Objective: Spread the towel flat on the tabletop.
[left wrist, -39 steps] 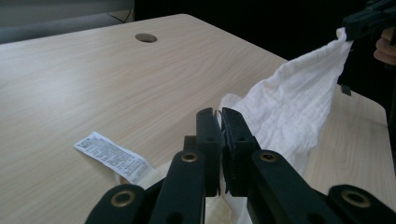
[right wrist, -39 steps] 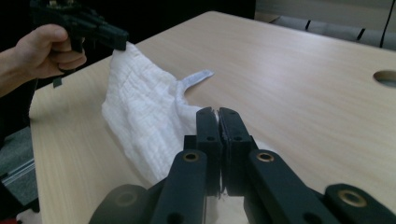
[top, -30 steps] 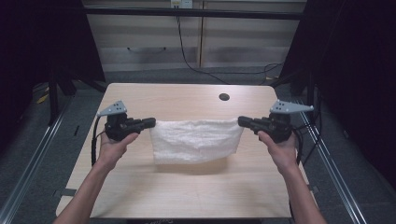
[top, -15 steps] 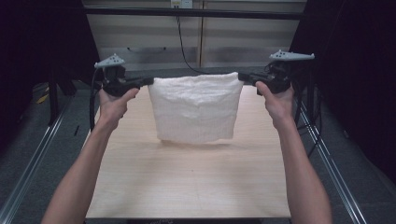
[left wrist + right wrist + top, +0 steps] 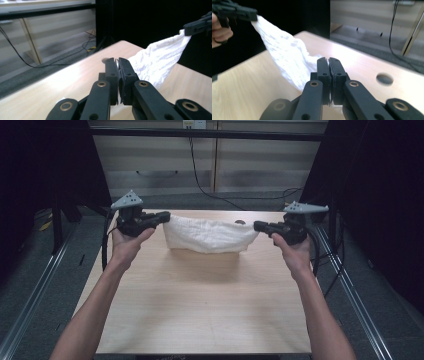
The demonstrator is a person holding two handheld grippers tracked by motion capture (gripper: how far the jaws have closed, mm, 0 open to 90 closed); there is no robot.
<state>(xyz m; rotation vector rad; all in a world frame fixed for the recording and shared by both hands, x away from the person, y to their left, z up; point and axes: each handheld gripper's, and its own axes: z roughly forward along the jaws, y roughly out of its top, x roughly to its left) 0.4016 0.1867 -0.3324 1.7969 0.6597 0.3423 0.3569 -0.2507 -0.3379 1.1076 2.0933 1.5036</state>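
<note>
Looked like a lab recording rig: bare wooden counter (image 5: 200,310) with a round cable hole (image 5: 385,78), black curtains (image 5: 380,195) on both sides, metal floor rails (image 5: 35,285), loose cables (image 5: 210,185) along a plain panelled wall (image 5: 165,157).

White cloth (image 5: 210,236): soft woven fabric, nubby and crinkled, matt, like terry or waffle weave. Table (image 5: 200,305): pale wood-grain top, smooth, with a low sheen that catches light at the far edge. Left gripper (image 5: 164,217) and right gripper (image 5: 258,225): black matt plastic jaws with brass-coloured metal rivets, faintly shiny; each carries a grey matt plastic plate on top. Cables: black, rubbery-looking sheath.
</note>
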